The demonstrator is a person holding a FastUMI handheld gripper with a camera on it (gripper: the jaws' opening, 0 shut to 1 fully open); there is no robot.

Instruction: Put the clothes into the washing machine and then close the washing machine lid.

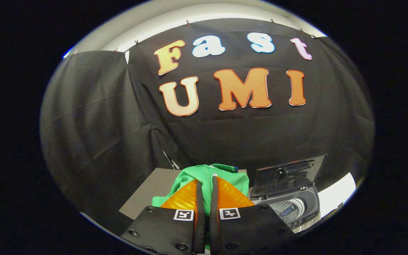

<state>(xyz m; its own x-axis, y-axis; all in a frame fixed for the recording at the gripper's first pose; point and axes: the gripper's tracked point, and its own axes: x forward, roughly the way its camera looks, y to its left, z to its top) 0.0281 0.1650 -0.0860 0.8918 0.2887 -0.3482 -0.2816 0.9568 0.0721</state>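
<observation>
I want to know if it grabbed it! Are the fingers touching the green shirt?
Touching. In the gripper view both fingers are nearly closed, pinching a fold of the green shirt, which bunches up over their tips.

The tongs [206, 187] are pinched nearly together on a fold of the green garment [204, 174], both orange fingers [182, 198] pressing the cloth, which bunches up just ahead of them over the grey surface [143, 194]. Off to the right sits the little washing machine [292, 209], lid [289, 174] standing open, drum showing.
</observation>
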